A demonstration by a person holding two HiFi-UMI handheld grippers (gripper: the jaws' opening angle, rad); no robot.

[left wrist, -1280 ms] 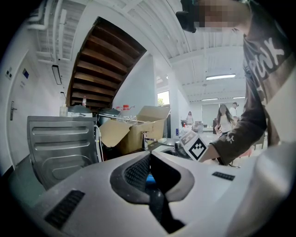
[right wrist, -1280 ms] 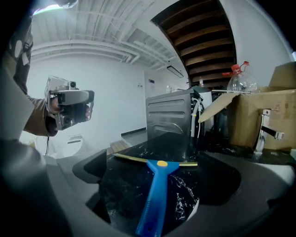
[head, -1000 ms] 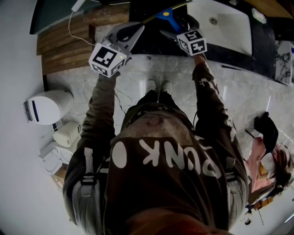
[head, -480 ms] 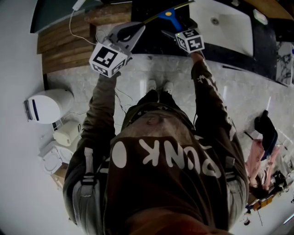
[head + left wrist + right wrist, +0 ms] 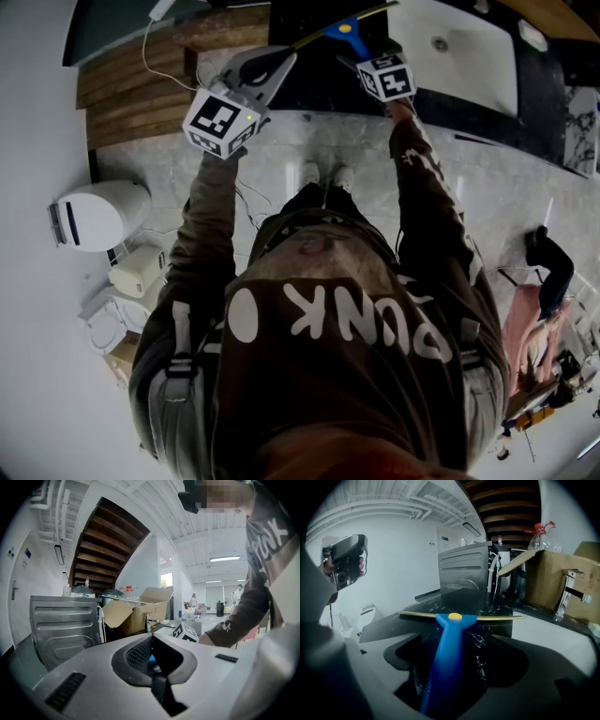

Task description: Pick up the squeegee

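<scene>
The squeegee (image 5: 345, 28) has a blue handle and a thin yellow blade. It lies flat on the black marble counter (image 5: 309, 82). My right gripper (image 5: 363, 51) is lowered over it from the near side. In the right gripper view the blue handle (image 5: 449, 644) runs straight between the jaws of the right gripper (image 5: 459, 656). The jaws have just been closing; dark gaps still show beside the handle, so they stand open. My left gripper (image 5: 281, 60) hovers to the left above the counter edge, shut and empty, as the left gripper view (image 5: 152, 641) also shows.
A white sink basin (image 5: 459, 52) sits in the counter to the right, with a faucet (image 5: 568, 592). Behind the counter stand a cardboard box (image 5: 553, 573), a bottle (image 5: 541, 536) and a metal appliance (image 5: 464, 569). A toilet (image 5: 94, 217) is on the floor at left.
My right gripper has moved forward and down over the squeegee's handle. The left gripper has stayed in place. A person at the lower right has shifted.
</scene>
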